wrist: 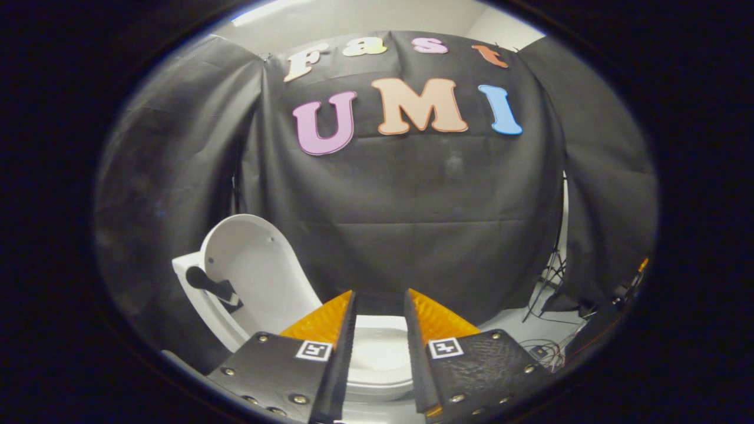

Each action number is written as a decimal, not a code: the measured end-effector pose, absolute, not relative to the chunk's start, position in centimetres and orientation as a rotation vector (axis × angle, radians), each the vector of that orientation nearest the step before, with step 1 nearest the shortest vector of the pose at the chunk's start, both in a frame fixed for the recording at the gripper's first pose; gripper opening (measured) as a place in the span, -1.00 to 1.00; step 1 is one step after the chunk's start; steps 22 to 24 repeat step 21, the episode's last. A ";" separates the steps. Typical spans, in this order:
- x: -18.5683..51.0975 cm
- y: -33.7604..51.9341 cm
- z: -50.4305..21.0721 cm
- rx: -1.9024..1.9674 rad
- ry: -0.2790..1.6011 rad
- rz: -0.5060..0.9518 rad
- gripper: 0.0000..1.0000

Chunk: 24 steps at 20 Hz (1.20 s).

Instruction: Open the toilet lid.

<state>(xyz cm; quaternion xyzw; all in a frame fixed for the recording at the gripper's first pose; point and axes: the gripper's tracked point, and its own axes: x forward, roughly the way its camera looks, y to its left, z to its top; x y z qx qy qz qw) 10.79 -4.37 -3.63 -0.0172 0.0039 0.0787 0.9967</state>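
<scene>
Lid (259, 277) of the toilet stands raised, tilted back and away to the left of the fingers, its pale underside facing the camera; a dark handle-like fitting (212, 287) sits against its lower left part. Below it the white toilet bowl (380, 359) lies under and between the fingers, its rim showing through the gap. Gripper (380, 306) is parted to a moderate gap, nothing between the fingers, and neither finger touches the lid. Beyond the tips hangs the black cloth wall (412, 206) of the booth. Off to the right, on the pale floor (518, 321), a stand's thin legs (551, 277) and some loose cables (539, 347) are visible.
</scene>
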 end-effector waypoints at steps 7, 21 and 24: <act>10.6 -6.3 -3.6 -0.011 0.008 0.148 0.74; 10.2 -4.2 -2.3 -0.020 -0.061 0.266 1.00; 10.2 -4.2 -2.3 -0.020 -0.061 0.266 1.00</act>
